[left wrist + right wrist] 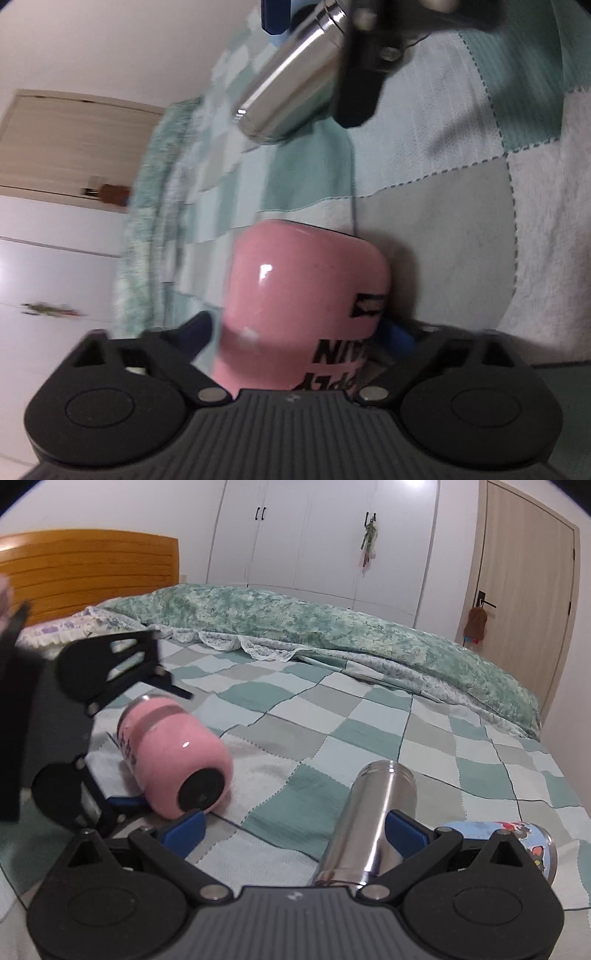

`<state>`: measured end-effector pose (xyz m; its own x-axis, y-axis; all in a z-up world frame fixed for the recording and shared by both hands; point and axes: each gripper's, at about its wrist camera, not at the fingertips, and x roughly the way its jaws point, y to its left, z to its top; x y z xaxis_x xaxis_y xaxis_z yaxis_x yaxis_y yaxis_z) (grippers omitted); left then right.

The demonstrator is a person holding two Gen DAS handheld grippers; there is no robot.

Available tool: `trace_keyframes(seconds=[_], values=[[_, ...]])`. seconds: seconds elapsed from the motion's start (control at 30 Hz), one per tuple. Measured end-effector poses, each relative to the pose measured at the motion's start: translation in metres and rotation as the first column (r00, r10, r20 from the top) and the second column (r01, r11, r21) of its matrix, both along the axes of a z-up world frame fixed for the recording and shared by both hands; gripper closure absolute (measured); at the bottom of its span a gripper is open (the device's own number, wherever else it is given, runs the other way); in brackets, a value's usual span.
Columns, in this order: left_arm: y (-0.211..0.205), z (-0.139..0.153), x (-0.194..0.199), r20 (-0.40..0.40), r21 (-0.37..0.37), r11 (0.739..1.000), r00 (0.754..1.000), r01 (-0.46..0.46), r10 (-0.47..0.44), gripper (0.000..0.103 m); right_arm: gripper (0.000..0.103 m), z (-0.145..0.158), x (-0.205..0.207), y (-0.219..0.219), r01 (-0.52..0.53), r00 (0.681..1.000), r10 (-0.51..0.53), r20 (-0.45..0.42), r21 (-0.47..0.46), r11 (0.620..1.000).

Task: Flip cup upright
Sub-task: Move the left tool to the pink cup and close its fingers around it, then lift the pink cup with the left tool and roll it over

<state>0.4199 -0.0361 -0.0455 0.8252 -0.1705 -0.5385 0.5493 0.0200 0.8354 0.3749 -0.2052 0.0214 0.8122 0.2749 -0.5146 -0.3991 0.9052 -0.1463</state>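
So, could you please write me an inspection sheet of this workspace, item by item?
Surface: bed with checked blanket in green, grey and white; rumpled green quilt along the far side.
Job's things: pink cup lying on its side, black base facing the right wrist camera; steel cup also on its side.
Clutter: printed cup lying at the right, partly hidden.
Grippers: left gripper straddles the pink cup, contact unclear; right gripper open, one finger beside the steel cup.
Cables: nothing seen.
Surroundings: wooden headboard, white wardrobe, door.
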Motion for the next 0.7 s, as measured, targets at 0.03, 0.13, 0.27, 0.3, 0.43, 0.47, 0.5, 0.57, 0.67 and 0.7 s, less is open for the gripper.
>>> trace_keyframes(seconds=[0.03, 0.13, 0.27, 0.3, 0.43, 0.47, 0.5, 0.57, 0.67, 0.7], values=[[-0.001, 0.001, 0.003, -0.009, 0.001, 1.0, 1.0, 0.004, -0.004, 0.014, 0.0, -0.002, -0.001, 0.001, -0.005, 1.0, 0.005, 0.002, -0.007, 1.0], [0.001, 0.003, 0.007, -0.022, -0.013, 1.0, 1.0, 0.016, -0.016, 0.015, 0.0, -0.005, -0.005, 0.003, -0.015, 1.0, 0.016, 0.013, -0.018, 1.0], [0.003, -0.002, -0.013, 0.077, -0.01, 0.998, 0.995, 0.058, -0.057, 0.016, 0.0, -0.004, -0.01, 0.006, -0.032, 0.999, 0.032, 0.024, -0.02, 0.999], [0.004, -0.002, -0.018, 0.092, -0.019, 0.998, 0.994, 0.063, -0.061, 0.016, 0.0, -0.003, -0.01, 0.006, -0.034, 0.999, 0.035, 0.026, -0.022, 0.999], [0.004, 0.004, -0.034, 0.14, -0.024, 0.996, 0.987, 0.083, -0.079, 0.016, 0.0, 0.001, -0.015, 0.006, -0.036, 0.999, 0.037, 0.03, -0.027, 0.999], [0.004, 0.007, -0.039, 0.145, -0.024, 0.996, 0.986, 0.082, -0.078, 0.016, 0.0, 0.003, -0.017, 0.006, -0.036, 0.999, 0.037, 0.031, -0.027, 0.999], [0.005, 0.009, -0.045, 0.147, -0.024, 0.996, 0.986, 0.082, -0.077, 0.016, 0.0, 0.007, -0.02, 0.006, -0.036, 0.999, 0.037, 0.035, -0.024, 0.999], [0.005, 0.017, -0.057, 0.146, -0.021, 0.997, 0.987, 0.078, -0.074, 0.016, 0.0, 0.014, -0.027, 0.005, -0.041, 0.998, 0.042, 0.044, -0.019, 0.999], [0.003, 0.033, -0.077, 0.144, -0.038, 0.997, 0.987, 0.071, -0.065, 0.016, 0.0, 0.03, -0.044, 0.003, -0.055, 0.997, 0.055, 0.06, -0.005, 0.998], [0.003, 0.04, -0.086, 0.144, -0.051, 0.996, 0.988, 0.067, -0.06, 0.016, 0.0, 0.037, -0.051, 0.002, -0.063, 0.996, 0.063, 0.064, -0.001, 0.998]])
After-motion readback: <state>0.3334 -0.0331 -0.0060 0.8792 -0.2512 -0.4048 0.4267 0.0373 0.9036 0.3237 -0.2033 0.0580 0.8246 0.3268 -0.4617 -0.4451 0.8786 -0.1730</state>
